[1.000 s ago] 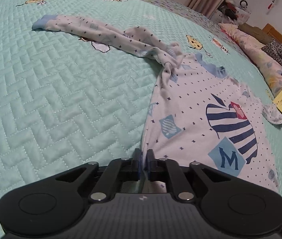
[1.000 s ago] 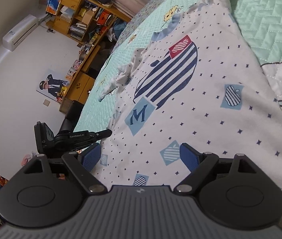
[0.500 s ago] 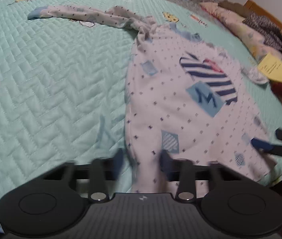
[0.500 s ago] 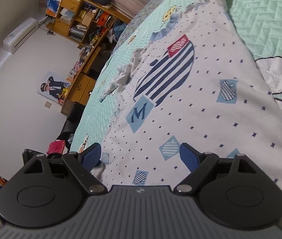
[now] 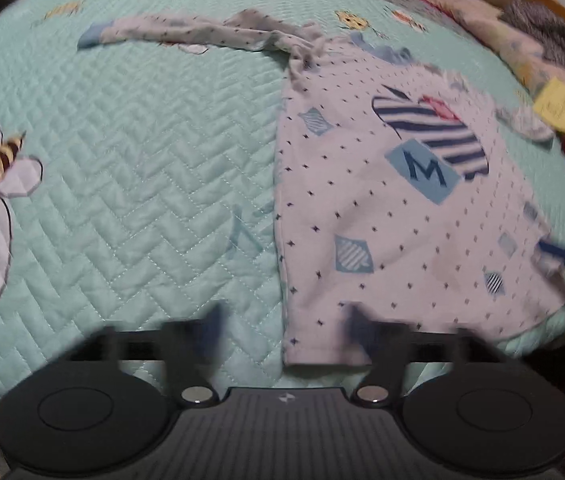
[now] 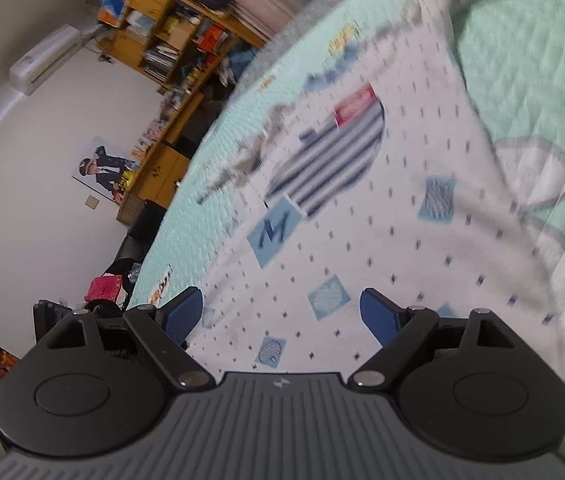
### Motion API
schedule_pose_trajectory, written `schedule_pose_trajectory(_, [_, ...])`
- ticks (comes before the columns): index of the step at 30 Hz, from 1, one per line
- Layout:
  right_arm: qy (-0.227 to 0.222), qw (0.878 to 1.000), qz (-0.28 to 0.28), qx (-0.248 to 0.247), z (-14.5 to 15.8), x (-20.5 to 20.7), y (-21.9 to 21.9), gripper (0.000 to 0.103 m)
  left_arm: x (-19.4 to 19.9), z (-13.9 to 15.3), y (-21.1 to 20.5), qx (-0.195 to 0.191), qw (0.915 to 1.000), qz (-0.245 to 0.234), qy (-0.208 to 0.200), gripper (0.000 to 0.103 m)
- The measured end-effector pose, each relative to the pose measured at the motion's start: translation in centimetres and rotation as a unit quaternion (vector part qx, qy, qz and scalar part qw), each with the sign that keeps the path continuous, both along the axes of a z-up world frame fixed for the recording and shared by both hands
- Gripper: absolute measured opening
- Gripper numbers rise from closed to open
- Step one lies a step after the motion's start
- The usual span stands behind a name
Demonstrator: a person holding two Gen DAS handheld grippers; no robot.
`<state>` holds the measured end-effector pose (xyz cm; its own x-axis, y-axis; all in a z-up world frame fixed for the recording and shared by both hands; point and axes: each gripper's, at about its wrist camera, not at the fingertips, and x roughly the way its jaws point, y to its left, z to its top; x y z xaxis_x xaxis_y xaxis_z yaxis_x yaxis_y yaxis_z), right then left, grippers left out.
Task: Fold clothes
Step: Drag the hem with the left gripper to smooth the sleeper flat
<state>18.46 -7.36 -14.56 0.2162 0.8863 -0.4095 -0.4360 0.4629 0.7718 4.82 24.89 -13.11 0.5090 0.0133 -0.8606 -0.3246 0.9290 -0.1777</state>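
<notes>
We are looking at a white long-sleeved top lying face up on the quilted mint bedspread, its striped apple print and the letter M showing, one sleeve stretched far out to the side and the other sleeve bunched in a crumpled ridge along the opposite edge. We are holding the left gripper just over the near corner of the hem with its jaws standing wide apart and nothing between them; the fingers are blurred in the left wrist view, but the gap is plain. We are holding the right gripper over the hem too, its blue pads spread wide and empty, the fabric lying beneath them rather than pinched. We are judging, then, that we are at the laying-out stage: the body seems fairly flat, and no fold has been made yet. The next move is probably calling for us to deal with the sleeves, reaching for the outstretched one near its blue cuff, closing lightly on it and carrying it across the chest, then doing the same with the bunched one. We are expecting thin, limp cloth, so a shallow pinch on one layer only is what we are aiming for, without dragging the body out of line.
</notes>
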Motion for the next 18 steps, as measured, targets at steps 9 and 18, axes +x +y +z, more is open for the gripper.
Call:
schedule_pose_trajectory(9, [0.042, 0.998, -0.033, -0.028, -2.2, 0.2, -4.9, 0.084, -0.2, -0.8, 0.0, 0.017, 0.999, 0.004, 0.04, 0.024])
schedule_pose_trajectory(18, [0.028, 0.998, -0.05, -0.011, -0.4, -0.3, -6.2, 0.087, -0.6, 2.2, 2.2, -0.035, 0.9968, 0.063, -0.033, 0.062])
